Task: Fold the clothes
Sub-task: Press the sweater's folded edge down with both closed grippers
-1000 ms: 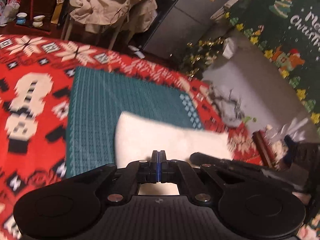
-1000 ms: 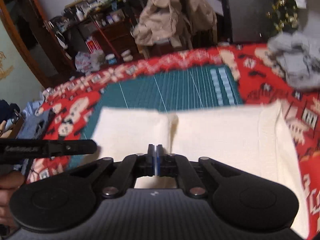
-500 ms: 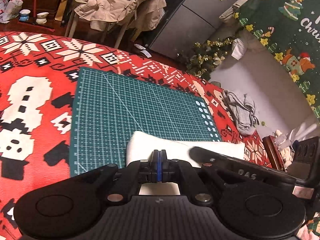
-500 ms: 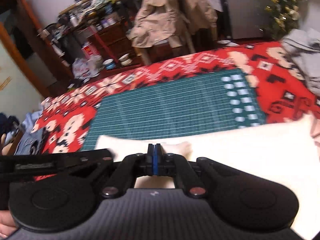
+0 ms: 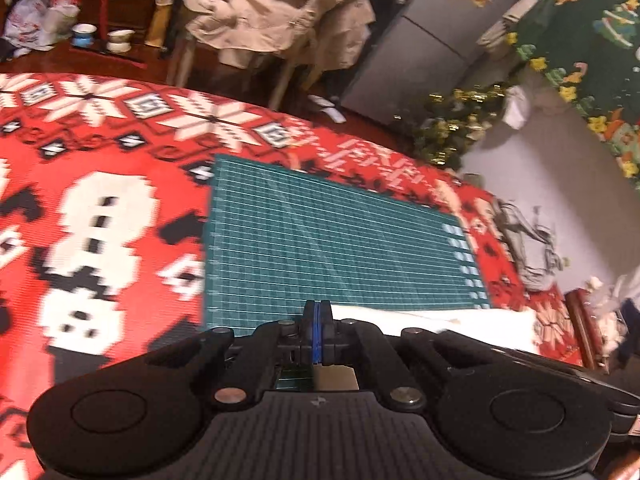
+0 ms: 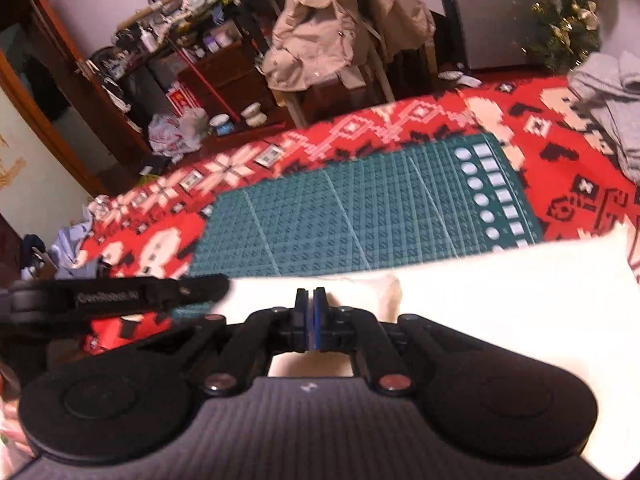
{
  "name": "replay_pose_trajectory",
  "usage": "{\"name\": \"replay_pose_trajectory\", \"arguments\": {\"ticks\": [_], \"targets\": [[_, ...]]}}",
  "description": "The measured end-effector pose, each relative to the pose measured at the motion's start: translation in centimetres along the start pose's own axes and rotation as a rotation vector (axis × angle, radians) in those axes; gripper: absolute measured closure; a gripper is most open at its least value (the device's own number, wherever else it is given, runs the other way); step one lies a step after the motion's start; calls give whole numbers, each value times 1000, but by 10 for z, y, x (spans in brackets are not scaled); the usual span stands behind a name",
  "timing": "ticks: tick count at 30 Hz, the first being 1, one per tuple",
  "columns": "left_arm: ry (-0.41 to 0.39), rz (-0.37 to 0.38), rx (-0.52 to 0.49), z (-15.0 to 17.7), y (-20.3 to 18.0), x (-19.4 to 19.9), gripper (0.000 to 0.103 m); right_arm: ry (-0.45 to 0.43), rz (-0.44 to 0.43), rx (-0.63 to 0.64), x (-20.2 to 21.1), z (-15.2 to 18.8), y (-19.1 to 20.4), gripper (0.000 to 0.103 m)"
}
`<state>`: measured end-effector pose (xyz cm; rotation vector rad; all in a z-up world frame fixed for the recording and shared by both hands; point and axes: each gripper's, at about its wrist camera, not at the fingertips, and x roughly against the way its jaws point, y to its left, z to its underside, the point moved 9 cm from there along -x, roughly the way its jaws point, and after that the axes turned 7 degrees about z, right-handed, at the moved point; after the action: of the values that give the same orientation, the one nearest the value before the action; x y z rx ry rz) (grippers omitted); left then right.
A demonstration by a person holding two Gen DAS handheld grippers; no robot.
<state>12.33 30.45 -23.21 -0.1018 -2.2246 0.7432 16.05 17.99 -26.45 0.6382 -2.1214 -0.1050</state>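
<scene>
Both grippers, left (image 5: 317, 312) and right (image 6: 310, 300), jaws clenched on the white cloth (image 6: 500, 280). Looks mid-fold, cloth at 6 o'clock on the green mat (image 5: 320, 240). Next needs both edges moved evenly.

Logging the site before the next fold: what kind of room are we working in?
Most likely a lived-in home room dressed for Christmas. A beige coat hangs over a chair, cluttered wooden shelves stand behind, and a small decorated tree sits in the corner. The work surface is a red Christmas-pattern cloth.

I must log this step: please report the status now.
Left gripper shut, right gripper shut. White garment at cutting mat's near edge. Nothing in the way.
</scene>
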Motion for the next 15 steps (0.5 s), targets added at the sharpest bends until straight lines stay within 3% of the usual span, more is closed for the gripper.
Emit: {"name": "replay_pose_trajectory", "arguments": {"ticks": [4, 8, 15], "targets": [[-3, 116, 19, 6, -13, 21, 103, -24, -4, -7, 22, 4, -5, 99], [51, 208, 2, 36, -37, 28, 103, -18, -14, 57, 28, 22, 10, 98], [83, 177, 15, 72, -32, 27, 103, -4, -31, 171, 39, 53, 37, 100]]}}
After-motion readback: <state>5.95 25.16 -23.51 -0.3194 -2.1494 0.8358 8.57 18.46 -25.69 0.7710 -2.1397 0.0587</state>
